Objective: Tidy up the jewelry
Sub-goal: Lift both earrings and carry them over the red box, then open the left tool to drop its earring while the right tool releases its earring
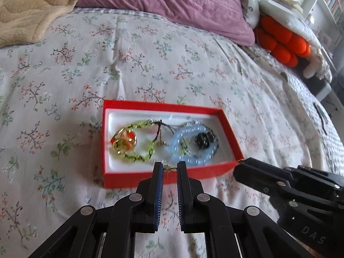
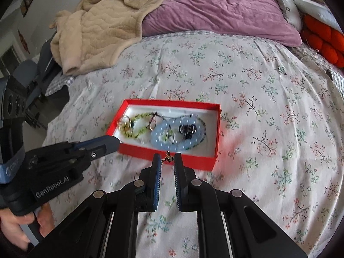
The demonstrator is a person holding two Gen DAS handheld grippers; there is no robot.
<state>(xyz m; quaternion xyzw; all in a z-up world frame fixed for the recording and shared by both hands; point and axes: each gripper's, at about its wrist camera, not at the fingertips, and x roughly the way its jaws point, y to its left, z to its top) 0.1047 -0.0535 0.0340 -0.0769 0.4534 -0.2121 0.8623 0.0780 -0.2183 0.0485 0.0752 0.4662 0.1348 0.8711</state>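
Note:
A red jewelry box (image 1: 120, 177) (image 2: 211, 160) with a white lining lies on the floral bedspread. Inside are a green beaded bracelet (image 1: 140, 158) (image 2: 139, 132), a light blue beaded bracelet (image 1: 200, 160) (image 2: 163, 144), an orange and gold piece (image 1: 123, 142) and a dark piece (image 1: 203, 139) (image 2: 188, 129). My left gripper (image 1: 169, 168) is shut on a small gold earring (image 1: 168, 167) at the box's near wall. My right gripper (image 2: 167, 158) is shut on a small gold earring (image 2: 168, 157) at the box's near wall. Each gripper shows in the other's view, the right (image 1: 244, 161), the left (image 2: 119, 142).
A purple pillow (image 1: 172, 2) (image 2: 225, 8) lies at the head of the bed. A beige quilted blanket (image 2: 99, 34) (image 1: 28, 4) is heaped at the back left. An orange knotted cushion (image 1: 283, 40) (image 2: 324, 40) sits at the back right. The bed's edge falls away at the left (image 2: 53, 111).

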